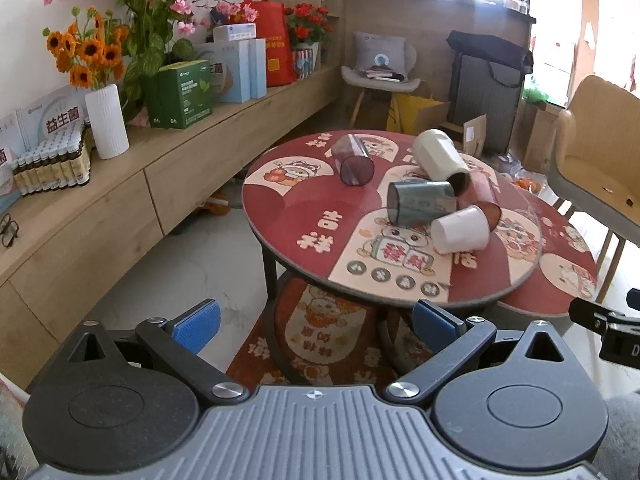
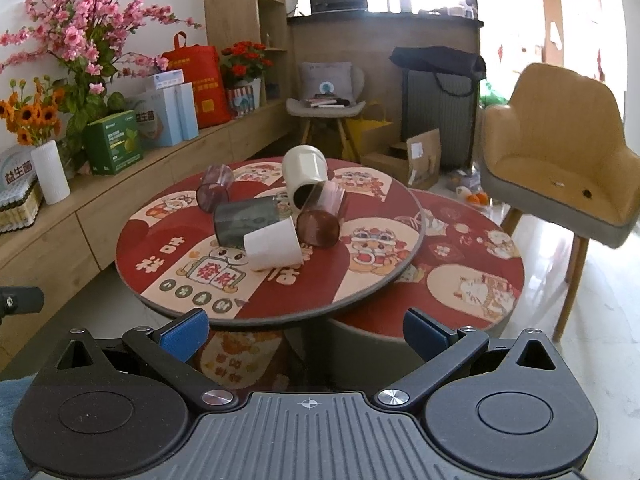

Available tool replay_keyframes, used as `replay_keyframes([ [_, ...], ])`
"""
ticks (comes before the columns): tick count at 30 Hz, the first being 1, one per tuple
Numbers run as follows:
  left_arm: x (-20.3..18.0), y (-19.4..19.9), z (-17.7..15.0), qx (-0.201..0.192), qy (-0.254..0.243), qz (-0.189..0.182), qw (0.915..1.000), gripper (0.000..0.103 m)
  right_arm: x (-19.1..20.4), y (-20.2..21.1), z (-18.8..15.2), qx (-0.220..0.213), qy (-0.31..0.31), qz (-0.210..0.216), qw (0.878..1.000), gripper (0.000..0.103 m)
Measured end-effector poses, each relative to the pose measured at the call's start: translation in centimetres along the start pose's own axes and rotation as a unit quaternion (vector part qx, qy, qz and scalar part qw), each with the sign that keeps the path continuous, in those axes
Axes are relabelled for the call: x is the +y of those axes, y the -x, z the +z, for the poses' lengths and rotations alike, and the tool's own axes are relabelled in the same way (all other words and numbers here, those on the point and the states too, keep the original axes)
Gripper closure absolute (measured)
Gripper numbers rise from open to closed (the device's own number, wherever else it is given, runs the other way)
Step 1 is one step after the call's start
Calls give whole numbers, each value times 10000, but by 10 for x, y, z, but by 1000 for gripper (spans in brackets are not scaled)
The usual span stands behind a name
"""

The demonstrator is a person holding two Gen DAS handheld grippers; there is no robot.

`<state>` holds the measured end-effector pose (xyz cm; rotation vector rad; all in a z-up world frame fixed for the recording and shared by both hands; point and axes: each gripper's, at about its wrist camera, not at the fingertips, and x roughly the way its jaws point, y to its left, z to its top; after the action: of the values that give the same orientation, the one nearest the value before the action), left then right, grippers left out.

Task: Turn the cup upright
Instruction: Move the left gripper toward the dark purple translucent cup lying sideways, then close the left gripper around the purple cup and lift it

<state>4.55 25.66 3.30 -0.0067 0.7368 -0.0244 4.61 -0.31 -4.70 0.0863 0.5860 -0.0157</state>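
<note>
Several cups lie on their sides on the round red table (image 1: 304, 216) (image 2: 160, 240): a purple clear cup (image 1: 353, 161) (image 2: 214, 187), a cream cup (image 1: 440, 159) (image 2: 303, 174), a grey clear cup (image 1: 418, 201) (image 2: 244, 221), a white paper cup (image 1: 460, 230) (image 2: 273, 248) and a brown clear cup (image 1: 482, 196) (image 2: 322, 220). My left gripper (image 1: 316, 320) is open and empty, short of the table's near edge. My right gripper (image 2: 306, 330) is open and empty, also short of the near edge.
A lower round red table (image 2: 472, 276) sits to the right, partly under the main one. A tan armchair (image 2: 560, 160) stands at the right. A long wooden sideboard (image 1: 120, 200) with flowers, boxes and a white vase (image 1: 106, 120) runs along the left wall.
</note>
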Motion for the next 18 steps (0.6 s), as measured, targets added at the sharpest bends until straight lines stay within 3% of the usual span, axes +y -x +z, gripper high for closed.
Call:
replay_keyframes([
  [7, 5, -55, 48, -80, 3, 93, 9999, 0, 6, -47, 23, -307, 151, 87, 9994, 0],
  [13, 9, -120, 108, -80, 330, -37, 9994, 0, 8, -95, 49, -500, 121, 255, 9984, 0],
  [18, -5, -181, 147, -91, 287, 6, 9995, 0, 2, -126, 52, -509, 151, 181, 9984, 0],
])
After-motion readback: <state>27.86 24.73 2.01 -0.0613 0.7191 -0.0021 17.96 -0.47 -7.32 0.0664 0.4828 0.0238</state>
